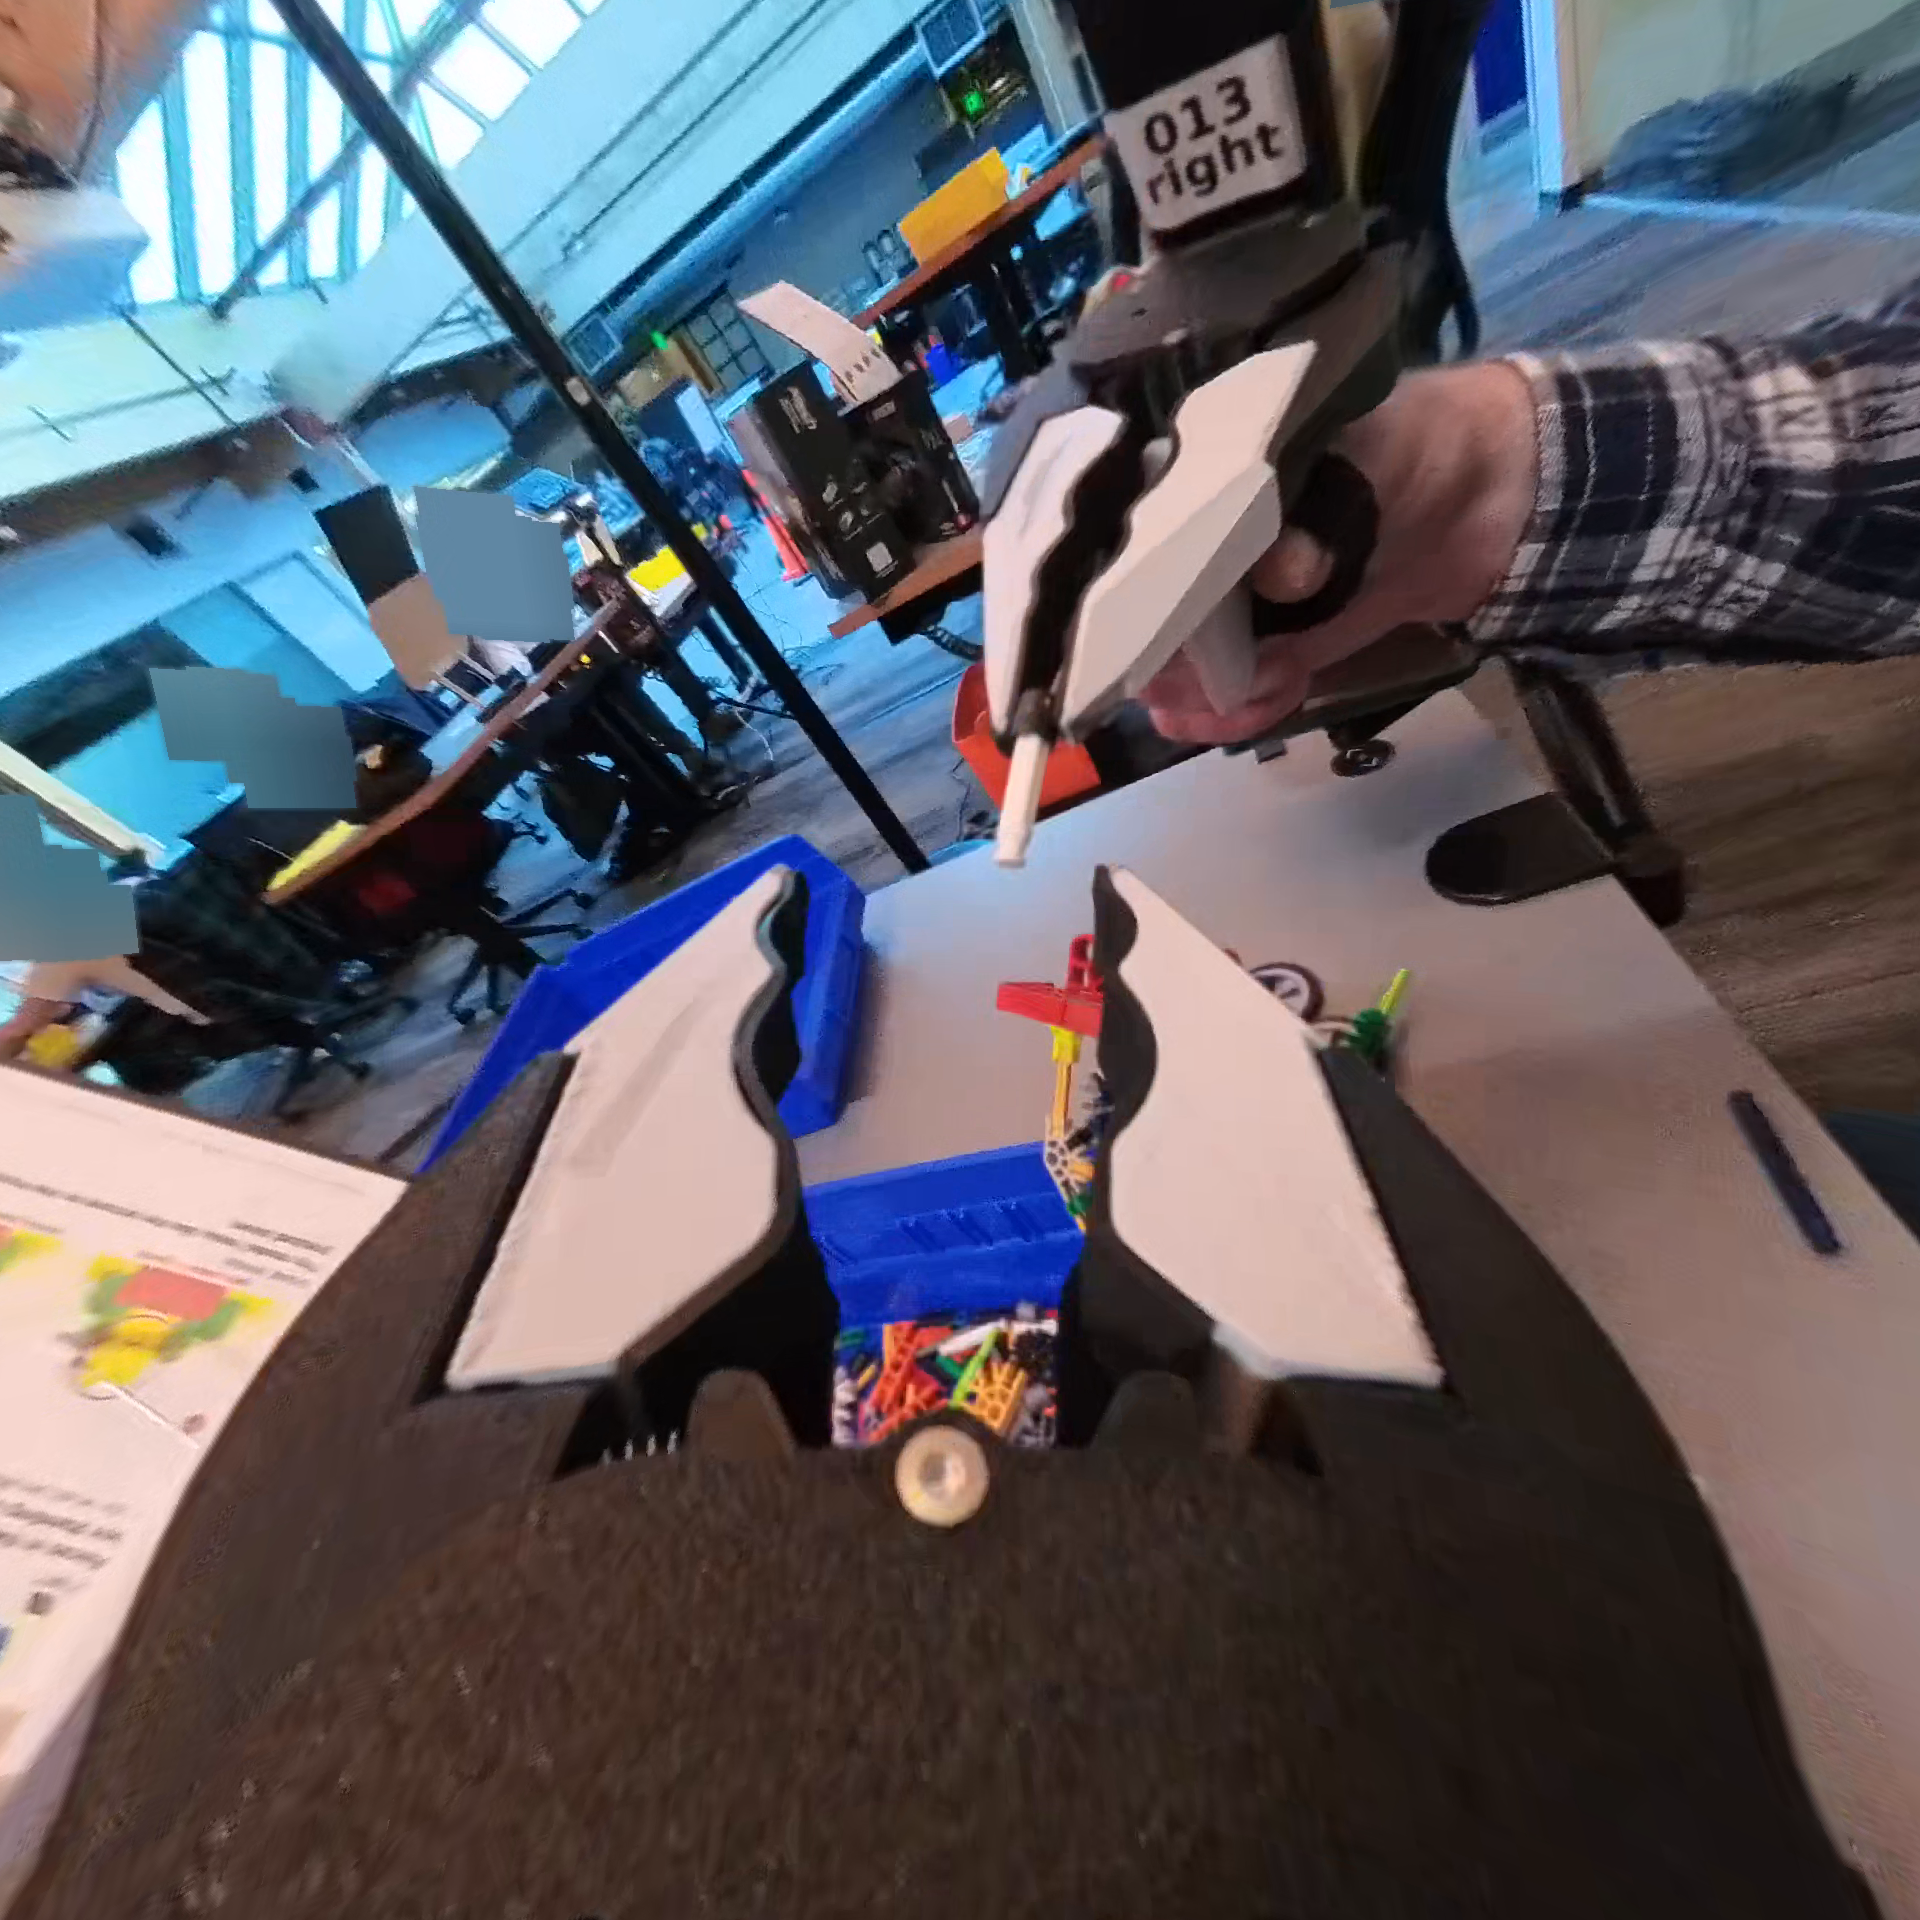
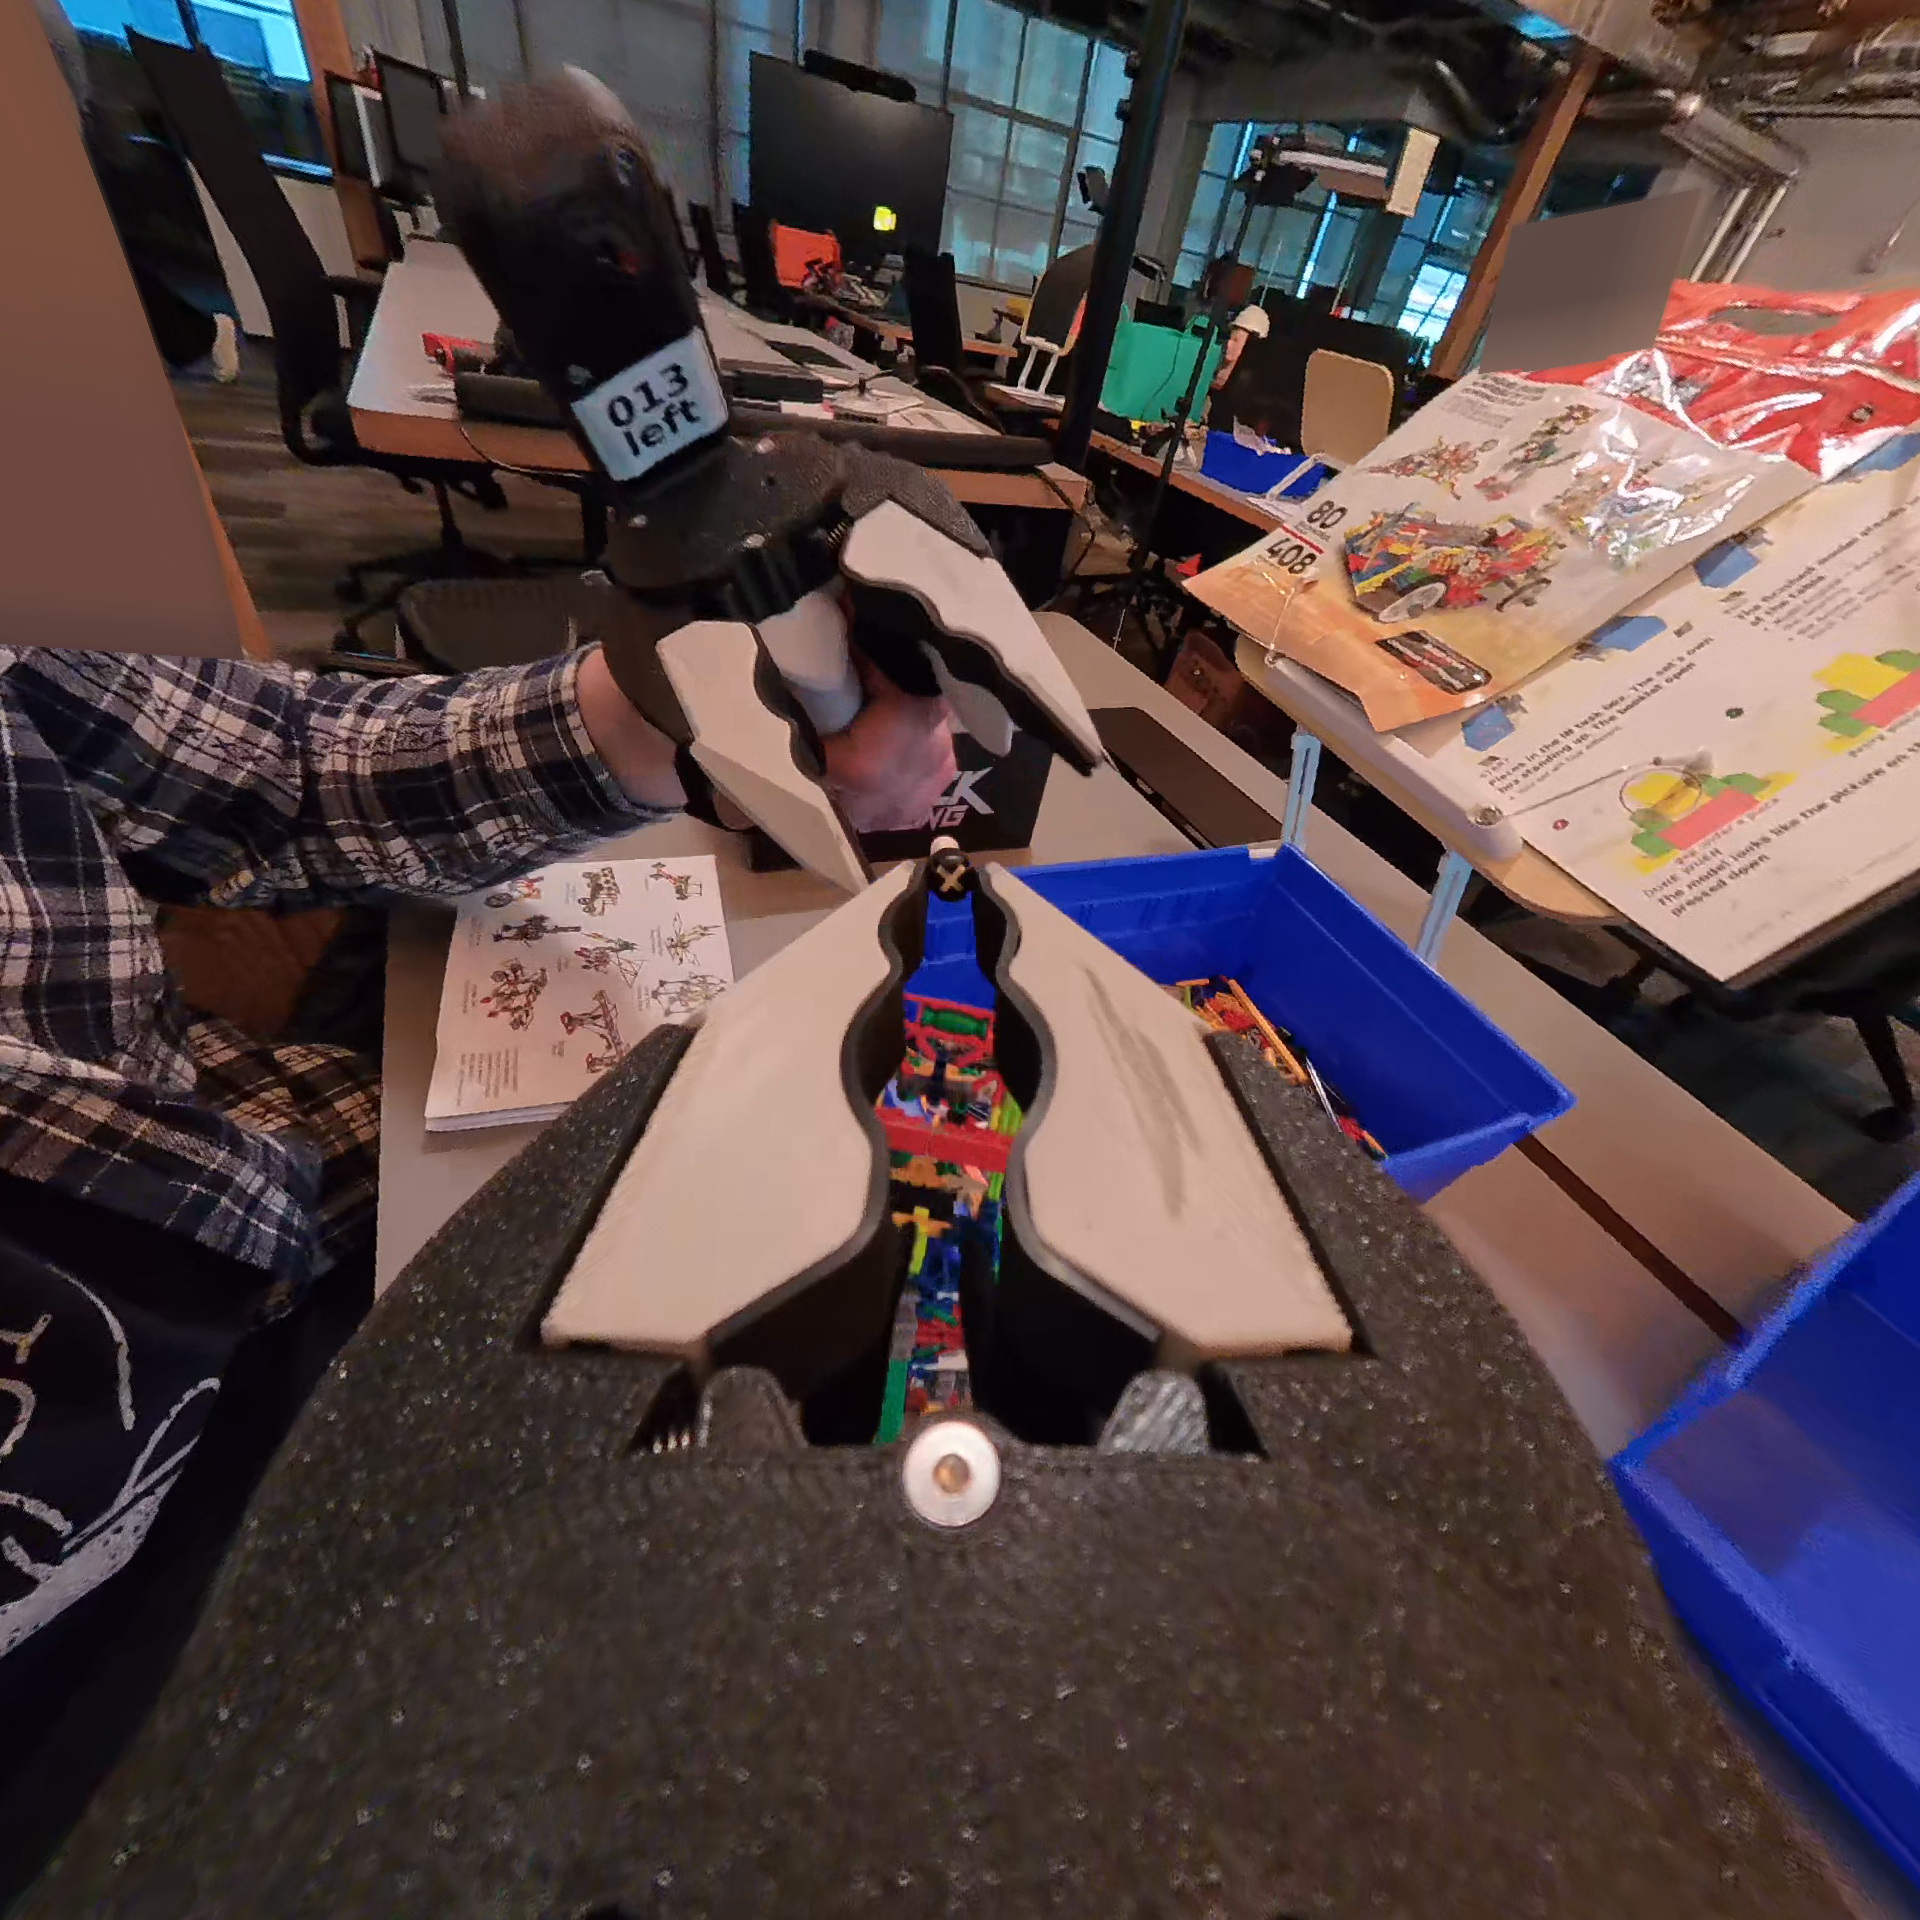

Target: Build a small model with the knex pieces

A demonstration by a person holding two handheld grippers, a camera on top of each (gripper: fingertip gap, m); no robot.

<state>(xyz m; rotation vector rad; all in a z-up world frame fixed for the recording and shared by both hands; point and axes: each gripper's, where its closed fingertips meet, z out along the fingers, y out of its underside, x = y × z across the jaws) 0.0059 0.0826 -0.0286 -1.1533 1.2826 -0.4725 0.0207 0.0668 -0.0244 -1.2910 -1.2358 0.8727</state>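
My right gripper is shut on a short white rod with a dark connector on it. In the left wrist view this gripper hangs above the table's far edge, and the white rod sticks out below its tips. My left gripper is open and empty, raised over a blue bin full of coloured building pieces. In the right wrist view the left gripper is open, just beyond the rod's tip. A small red and yellow assembly stands on the table past the bin.
A second blue bin lies at the table's far left. A green and yellow piece lies to the right. An instruction booklet lies flat, a picture sheet rests on a stand, and a black box stands behind.
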